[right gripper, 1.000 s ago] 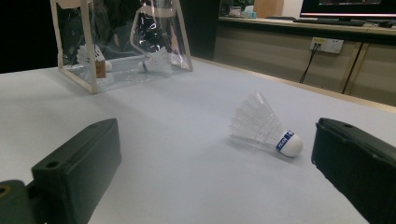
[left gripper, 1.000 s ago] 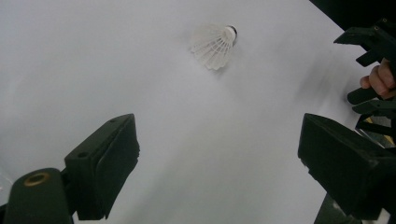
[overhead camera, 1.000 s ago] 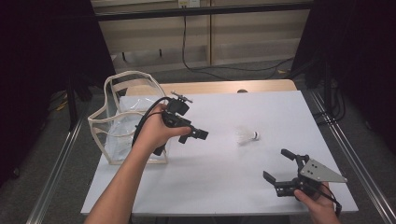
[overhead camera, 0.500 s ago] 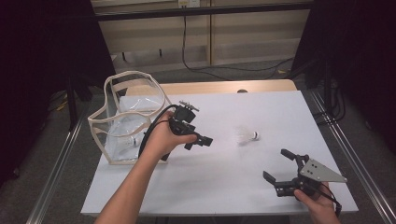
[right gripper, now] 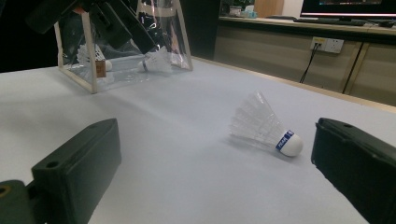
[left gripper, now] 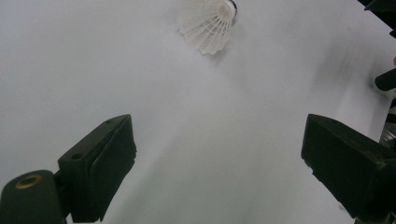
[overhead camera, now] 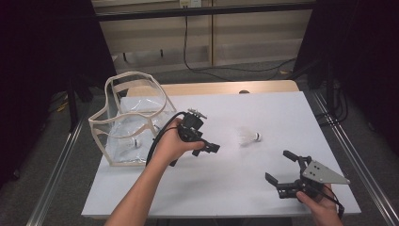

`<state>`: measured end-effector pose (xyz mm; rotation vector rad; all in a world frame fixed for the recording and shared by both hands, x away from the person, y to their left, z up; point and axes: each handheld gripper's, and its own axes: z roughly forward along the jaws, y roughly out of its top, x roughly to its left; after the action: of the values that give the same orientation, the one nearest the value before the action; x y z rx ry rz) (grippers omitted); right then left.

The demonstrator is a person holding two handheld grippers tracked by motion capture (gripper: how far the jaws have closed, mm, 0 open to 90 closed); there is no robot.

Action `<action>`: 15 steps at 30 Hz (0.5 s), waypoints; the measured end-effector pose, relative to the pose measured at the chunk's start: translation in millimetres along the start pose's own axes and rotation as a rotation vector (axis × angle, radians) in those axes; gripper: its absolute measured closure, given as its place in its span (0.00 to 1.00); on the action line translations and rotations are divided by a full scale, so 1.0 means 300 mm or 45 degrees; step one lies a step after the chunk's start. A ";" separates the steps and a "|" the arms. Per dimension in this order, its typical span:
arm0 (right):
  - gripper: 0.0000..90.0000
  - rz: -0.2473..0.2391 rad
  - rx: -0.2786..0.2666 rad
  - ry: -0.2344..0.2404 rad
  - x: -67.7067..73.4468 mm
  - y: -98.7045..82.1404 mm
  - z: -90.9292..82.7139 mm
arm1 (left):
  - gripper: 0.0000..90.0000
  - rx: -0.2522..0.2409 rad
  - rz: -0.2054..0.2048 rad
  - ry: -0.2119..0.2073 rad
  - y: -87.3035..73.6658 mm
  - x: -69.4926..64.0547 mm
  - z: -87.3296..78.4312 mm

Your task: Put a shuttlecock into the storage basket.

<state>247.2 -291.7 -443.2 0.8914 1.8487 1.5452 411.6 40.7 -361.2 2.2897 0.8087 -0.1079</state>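
Note:
A white shuttlecock (overhead camera: 247, 136) lies on its side on the white table (overhead camera: 263, 108), right of centre. My left gripper (overhead camera: 206, 149) hovers just left of it, open and holding nothing. Its own view has the shuttlecock (left gripper: 210, 22) ahead beyond the wide-apart jaws of the left gripper (left gripper: 219, 140). My right gripper (overhead camera: 278, 165) rests low near the front right edge, open and holding nothing. In its view the shuttlecock (right gripper: 267, 127) lies between and beyond the jaws of the right gripper (right gripper: 215, 158), cork with a blue band pointing right.
A clear plastic bag with cream trim (overhead camera: 131, 125) stands open at the table's left, with a shuttlecock inside (overhead camera: 134, 142). The right gripper view has the bag (right gripper: 121, 44) far off, holding shuttlecocks (right gripper: 154, 61). A metal rail (overhead camera: 350, 155) runs along the right side.
My left gripper has moved right, away from the bag and closer to the shuttlecock. The right gripper and the shuttlecock have stayed put.

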 end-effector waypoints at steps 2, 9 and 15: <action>0.01 0.000 0.000 0.000 0.000 0.000 0.000 | 0.11 0.004 0.012 0.000 0.000 0.002 0.007; 0.01 0.001 0.001 0.001 0.000 0.000 -0.001 | 0.09 -0.017 0.010 -0.013 -0.002 -0.005 0.038; 0.01 -0.003 -0.001 0.002 -0.001 0.000 -0.001 | 0.07 -0.055 0.013 -0.018 -0.012 -0.005 0.061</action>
<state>247.1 -292.2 -443.1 0.8879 1.8491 1.5458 411.0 30.3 -376.8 2.2495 0.7849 -0.1008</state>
